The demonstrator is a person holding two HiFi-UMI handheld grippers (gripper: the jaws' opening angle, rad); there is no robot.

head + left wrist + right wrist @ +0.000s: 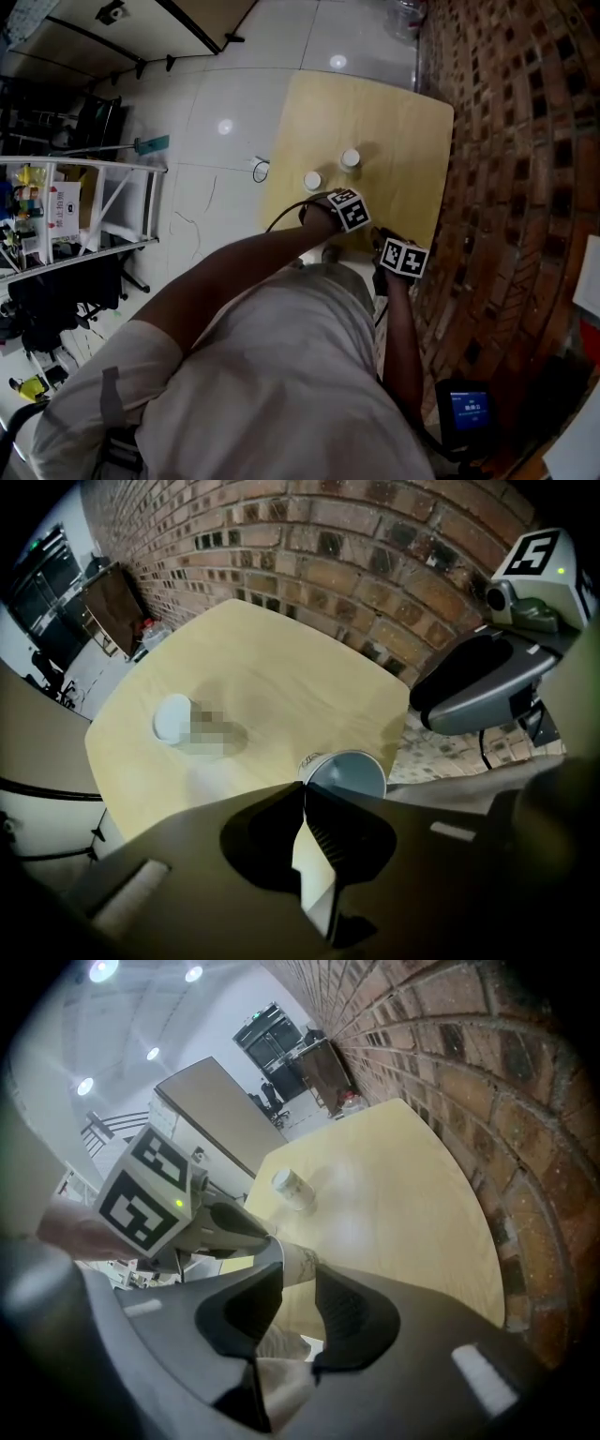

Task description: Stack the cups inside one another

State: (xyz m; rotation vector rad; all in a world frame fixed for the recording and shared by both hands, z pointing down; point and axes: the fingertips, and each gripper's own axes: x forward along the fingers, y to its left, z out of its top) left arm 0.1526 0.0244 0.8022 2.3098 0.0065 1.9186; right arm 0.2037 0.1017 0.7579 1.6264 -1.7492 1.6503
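Note:
Two white paper cups stand on the light wooden table (403, 131), one (312, 180) nearer and one (350, 158) farther. A third cup (349, 772), grey-blue inside, hangs tilted at the tips of my left gripper (303, 791), which is shut on its near rim by the table's front edge. In the right gripper view this cup (298, 1265) shows in the gap beyond the jaws of my right gripper (292, 1283), which stand apart and do not press it. The left gripper (216, 1218) comes down on it from the left. In the head view both grippers, left (347, 211) and right (401, 258), hover over the near table edge.
A brick wall (525, 141) runs along the table's right side. A white shelf rack (84, 206) stands on the tiled floor to the left, and another table (122, 37) lies beyond it. A device with a blue screen (469, 411) sits low on the right.

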